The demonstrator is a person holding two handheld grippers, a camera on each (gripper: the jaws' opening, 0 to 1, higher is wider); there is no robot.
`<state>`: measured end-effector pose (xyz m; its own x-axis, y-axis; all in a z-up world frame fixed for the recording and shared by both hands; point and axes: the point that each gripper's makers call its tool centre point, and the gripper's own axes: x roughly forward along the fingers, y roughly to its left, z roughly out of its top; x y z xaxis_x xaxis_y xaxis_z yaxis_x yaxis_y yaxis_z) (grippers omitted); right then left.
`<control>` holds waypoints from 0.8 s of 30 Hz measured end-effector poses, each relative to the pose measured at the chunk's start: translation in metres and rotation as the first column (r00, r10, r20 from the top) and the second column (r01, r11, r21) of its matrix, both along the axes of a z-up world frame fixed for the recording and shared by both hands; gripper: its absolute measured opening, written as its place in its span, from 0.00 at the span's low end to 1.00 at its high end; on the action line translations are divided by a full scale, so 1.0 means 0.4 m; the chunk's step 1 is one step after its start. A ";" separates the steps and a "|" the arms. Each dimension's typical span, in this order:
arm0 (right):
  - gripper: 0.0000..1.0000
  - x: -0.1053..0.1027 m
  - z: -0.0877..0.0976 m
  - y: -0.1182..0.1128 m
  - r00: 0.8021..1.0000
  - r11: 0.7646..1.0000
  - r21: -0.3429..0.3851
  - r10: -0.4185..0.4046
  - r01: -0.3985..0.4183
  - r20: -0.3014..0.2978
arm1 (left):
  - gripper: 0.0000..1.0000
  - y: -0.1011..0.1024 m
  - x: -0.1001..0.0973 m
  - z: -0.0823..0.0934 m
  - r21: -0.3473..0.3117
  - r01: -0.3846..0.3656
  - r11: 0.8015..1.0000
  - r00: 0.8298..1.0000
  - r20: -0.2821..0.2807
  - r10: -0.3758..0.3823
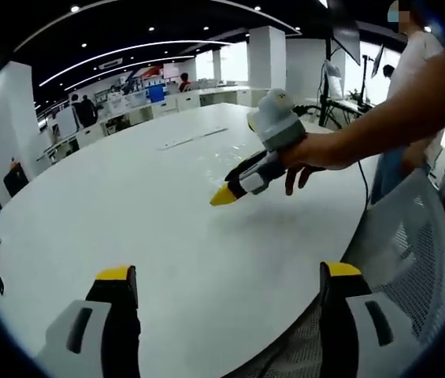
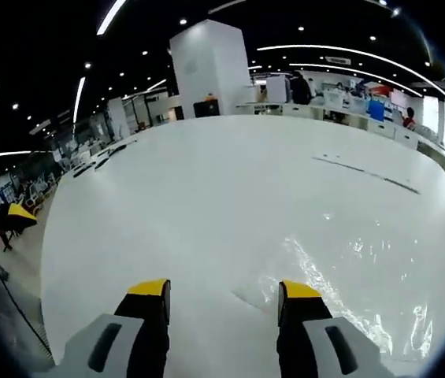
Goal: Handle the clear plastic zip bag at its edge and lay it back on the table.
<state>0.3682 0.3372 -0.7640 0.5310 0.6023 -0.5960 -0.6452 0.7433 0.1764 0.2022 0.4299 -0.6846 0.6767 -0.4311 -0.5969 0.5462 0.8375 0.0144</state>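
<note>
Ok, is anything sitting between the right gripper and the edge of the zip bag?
Nothing visible. In the right gripper view the right gripper has open jaws low over the white table, and the clear zip bag lies flat just ahead, its near corner by the right-hand jaw. Bare tabletop lies between.

This is a large open-plan office. A broad white table fills the near space, with a grey mesh office chair at its right edge. Far beyond stand rows of desks with seated people, white square pillars, bright windows, and a dark ceiling lined with strip lights and spotlights.
</note>
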 end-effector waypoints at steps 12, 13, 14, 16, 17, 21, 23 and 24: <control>0.47 -0.009 -0.019 0.009 1.000 1.000 -0.006 -0.002 0.002 -0.030 | 0.93 0.019 0.004 -0.005 0.003 -0.022 1.000 1.000 -0.002 0.022; 0.45 -0.011 -0.021 0.007 0.999 1.000 -0.010 0.003 -0.003 -0.033 | 0.93 0.018 0.004 -0.004 0.004 -0.022 1.000 1.000 -0.003 0.022; 0.43 -0.013 -0.022 0.007 0.999 1.000 -0.013 0.008 -0.009 -0.035 | 0.93 0.018 0.004 -0.003 0.004 -0.023 1.000 1.000 -0.002 0.023; 0.40 -0.017 -0.031 0.000 0.998 0.996 -0.076 0.055 -0.056 -0.004 | 0.93 0.015 0.004 -0.002 0.004 -0.020 1.000 1.000 -0.001 0.020; 0.40 -0.017 -0.033 0.000 0.998 0.994 -0.087 0.068 -0.067 0.003 | 0.93 0.014 0.005 -0.002 0.004 -0.019 1.000 1.000 -0.002 0.019; 0.39 -0.023 -0.031 -0.001 0.998 0.995 -0.077 0.057 -0.057 -0.009 | 0.92 0.012 0.007 -0.003 0.006 -0.017 1.000 1.000 -0.003 0.017; 0.34 -0.023 -0.038 -0.017 0.997 0.989 -0.131 0.076 -0.075 -0.003 | 0.92 0.009 0.007 -0.001 0.004 -0.014 1.000 1.000 -0.002 0.014; 0.31 -0.025 -0.041 -0.026 0.996 0.982 -0.164 0.093 -0.090 0.012 | 0.92 0.007 0.006 0.001 0.007 -0.012 1.000 1.000 0.001 0.012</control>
